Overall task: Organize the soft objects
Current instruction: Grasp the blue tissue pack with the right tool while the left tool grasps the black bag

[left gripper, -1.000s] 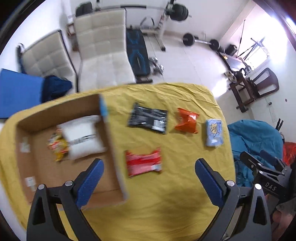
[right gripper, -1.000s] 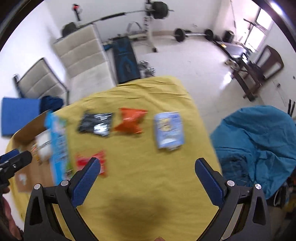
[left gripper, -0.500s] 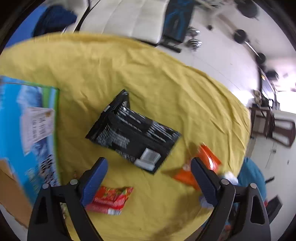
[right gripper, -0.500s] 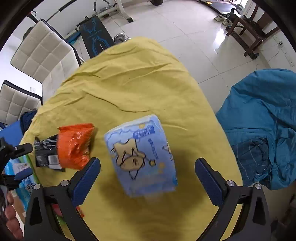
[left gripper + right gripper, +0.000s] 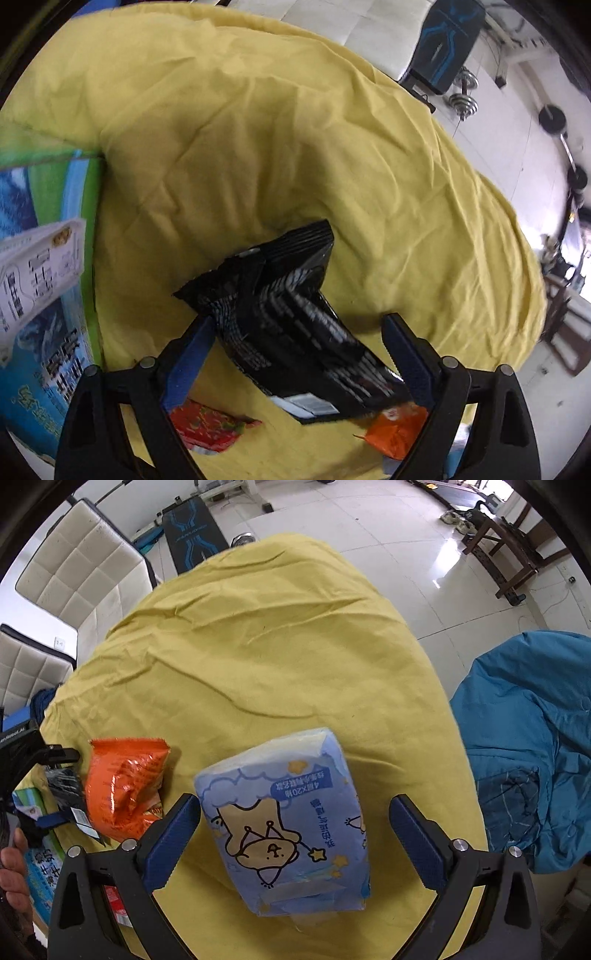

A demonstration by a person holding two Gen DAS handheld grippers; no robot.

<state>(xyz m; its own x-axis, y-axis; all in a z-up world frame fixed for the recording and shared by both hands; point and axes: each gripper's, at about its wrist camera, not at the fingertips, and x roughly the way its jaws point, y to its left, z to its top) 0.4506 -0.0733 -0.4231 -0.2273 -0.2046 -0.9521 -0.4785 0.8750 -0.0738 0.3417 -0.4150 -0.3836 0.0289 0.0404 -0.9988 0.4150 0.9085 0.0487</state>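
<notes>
The black snack packet is lying on the yellow tablecloth, sitting between the spread blue fingers of the left gripper, which are gripping nothing. The blue tissue pack is resting on the same cloth between the wide-open fingers of the right gripper, untouched. An orange snack bag is lying just beside the tissue pack. A red packet is lying near the black one. The printed box flap is bordering the cloth's left side.
</notes>
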